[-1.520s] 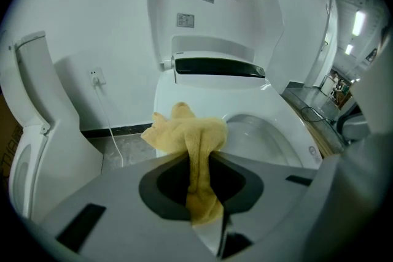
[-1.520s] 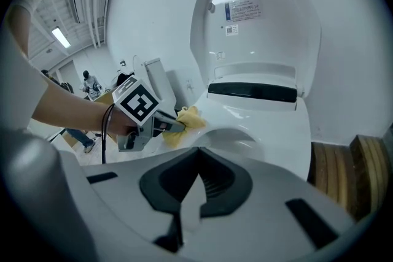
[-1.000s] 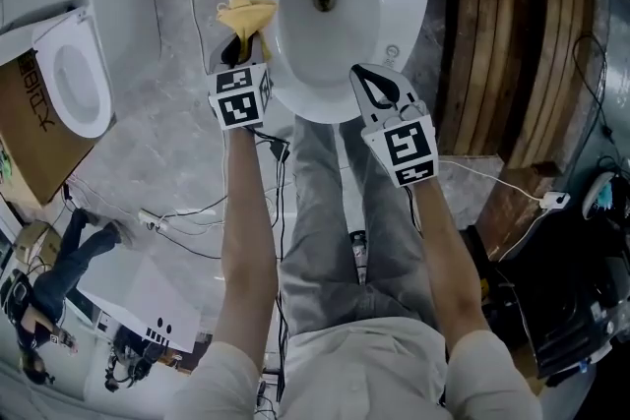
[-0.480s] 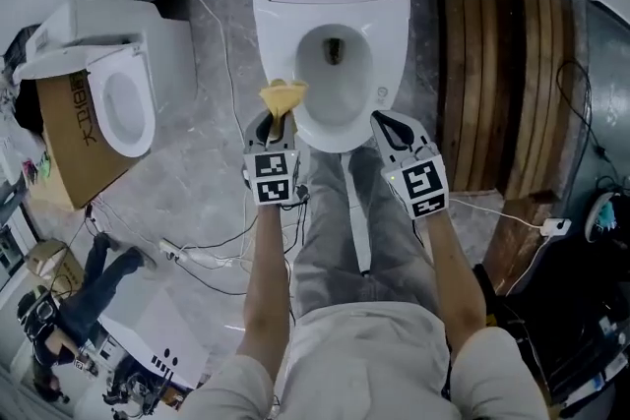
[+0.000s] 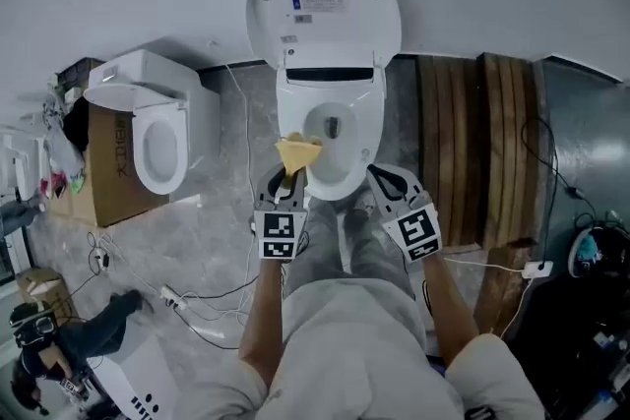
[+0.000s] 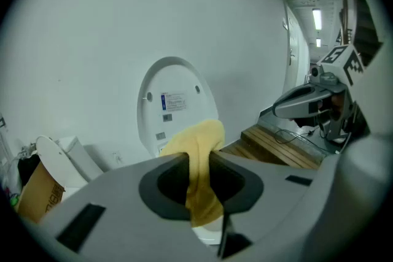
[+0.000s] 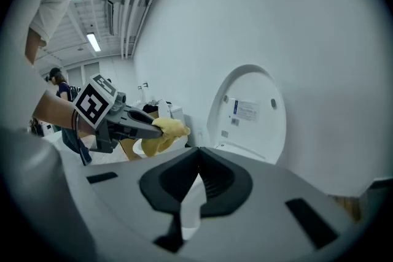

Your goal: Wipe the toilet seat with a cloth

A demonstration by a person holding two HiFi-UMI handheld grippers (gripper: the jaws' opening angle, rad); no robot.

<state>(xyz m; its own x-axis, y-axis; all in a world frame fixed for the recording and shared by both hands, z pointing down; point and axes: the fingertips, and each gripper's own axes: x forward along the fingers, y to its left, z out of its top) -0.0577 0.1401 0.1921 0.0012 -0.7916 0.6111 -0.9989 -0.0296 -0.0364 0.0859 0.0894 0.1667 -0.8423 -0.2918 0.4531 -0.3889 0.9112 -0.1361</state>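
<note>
My left hand-held gripper grips the crumpled yellow cloth over the white oval toilet seat, left rim; my right hand-held gripper is closed, empty

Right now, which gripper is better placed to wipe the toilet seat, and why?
Left: the left gripper is shut on the yellow cloth, near the toilet seat. The right gripper is shut, empty.

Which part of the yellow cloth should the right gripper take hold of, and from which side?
Probably the loose bunch of the yellow cloth sticking out beyond the left gripper's shut jaws, approached from the right, where the right gripper is.
</note>
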